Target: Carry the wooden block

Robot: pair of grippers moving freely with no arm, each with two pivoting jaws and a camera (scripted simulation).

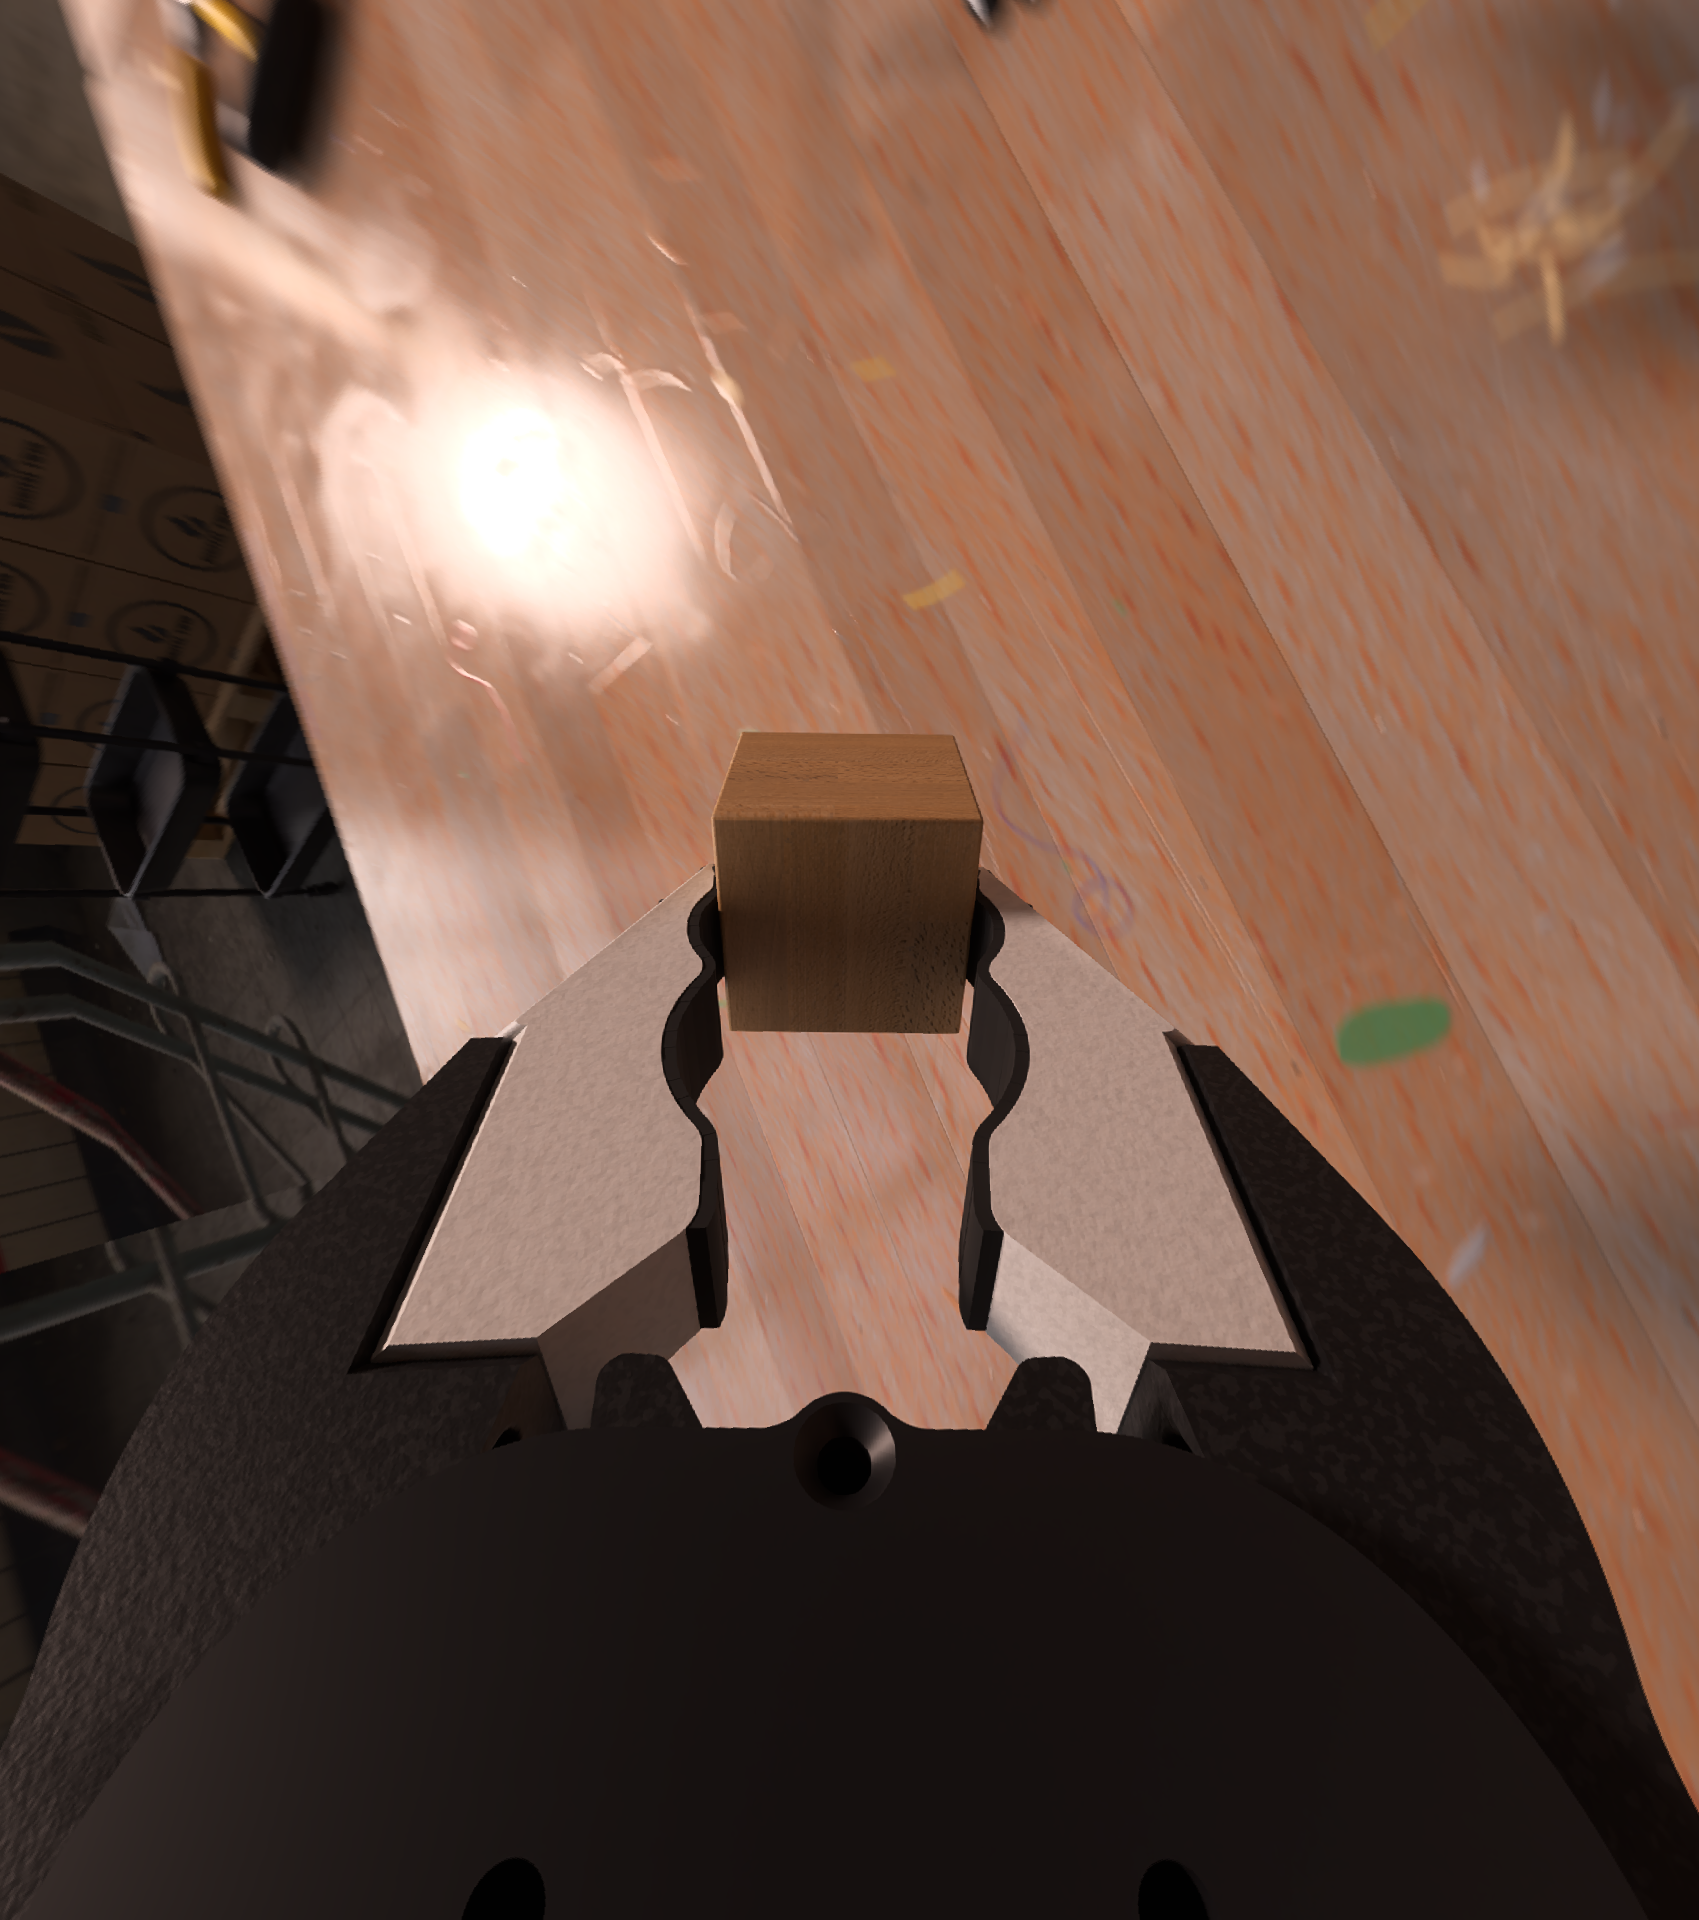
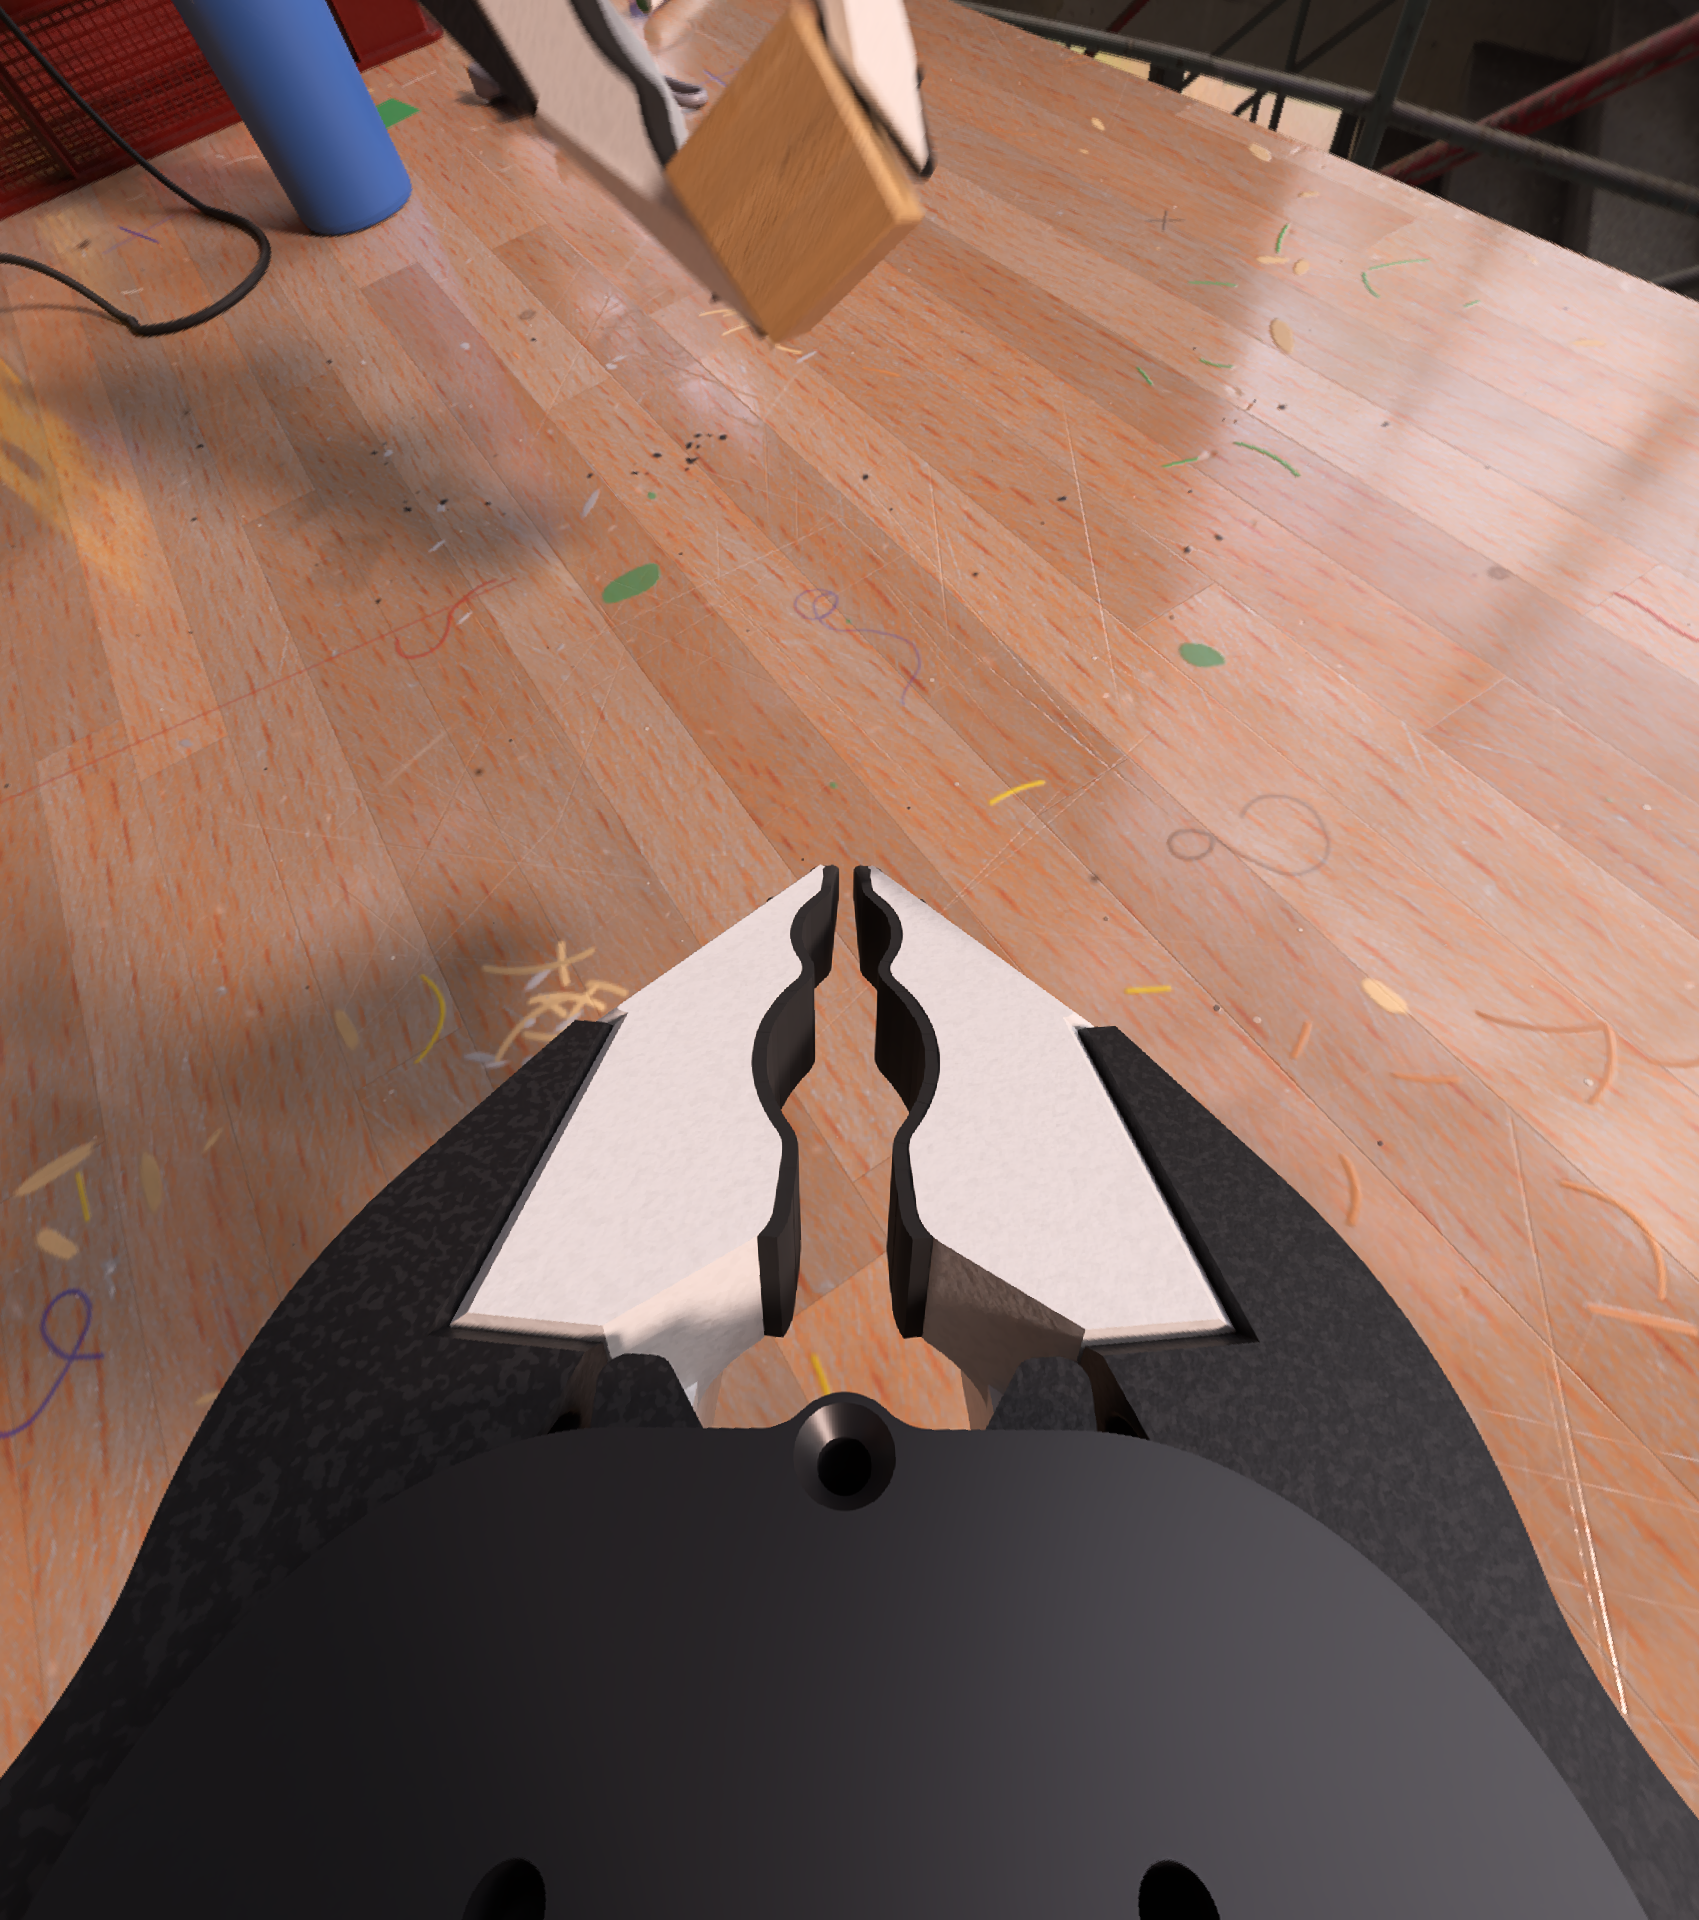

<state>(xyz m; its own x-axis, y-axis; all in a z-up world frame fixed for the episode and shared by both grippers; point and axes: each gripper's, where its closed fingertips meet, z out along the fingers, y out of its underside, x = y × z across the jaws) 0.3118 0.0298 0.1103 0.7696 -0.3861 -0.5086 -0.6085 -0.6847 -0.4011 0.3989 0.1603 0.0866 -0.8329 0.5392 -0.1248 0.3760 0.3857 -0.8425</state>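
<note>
Your left hand-held gripper [image 1: 847, 925] is clamped on the wooden block [image 1: 845, 883] with only its fingertips, holding it clear above the bench [image 1: 1240, 727], not far in from the bench's left edge. Your right hand-held gripper [image 2: 846, 878] hangs empty over the middle of the bench, fingers nearly together. With so little of the block between the tips, a jerk or tilt could let it twist loose and drop, so I'd judge a steady carry safest.
</note>
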